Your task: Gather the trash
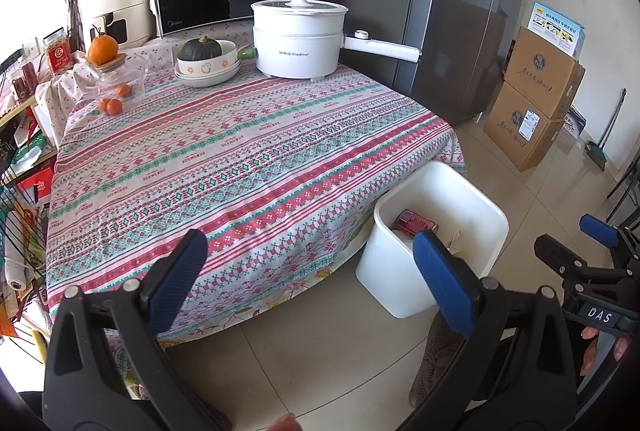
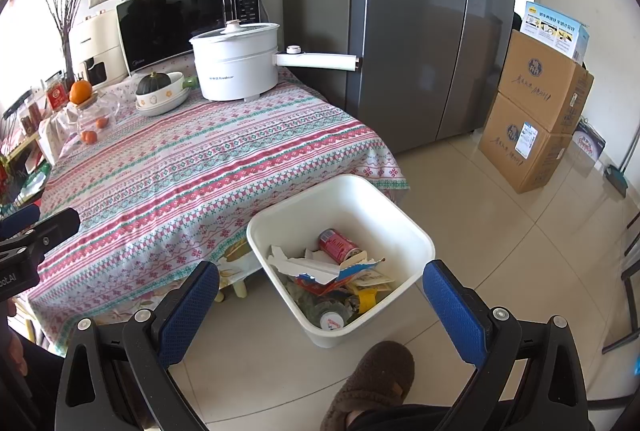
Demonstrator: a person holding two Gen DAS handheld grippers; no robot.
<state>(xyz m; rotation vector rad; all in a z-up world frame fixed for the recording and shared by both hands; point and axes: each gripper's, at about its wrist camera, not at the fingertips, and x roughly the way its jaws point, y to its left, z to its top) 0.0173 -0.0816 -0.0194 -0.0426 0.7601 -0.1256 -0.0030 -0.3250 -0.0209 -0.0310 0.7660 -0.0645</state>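
In the left wrist view we hold the left gripper [image 1: 308, 279] spread and empty; its right pad hides part of the white bin [image 1: 476, 207] (red can [image 1: 416, 222] inside). In the right wrist view the right gripper [image 2: 320, 305] gapes over the bin's trash [image 2: 340, 279]; the pot [image 2: 236, 67] label is illegible.

Left claw [image 1: 310, 281], right claw [image 2: 320, 311] agape, empty
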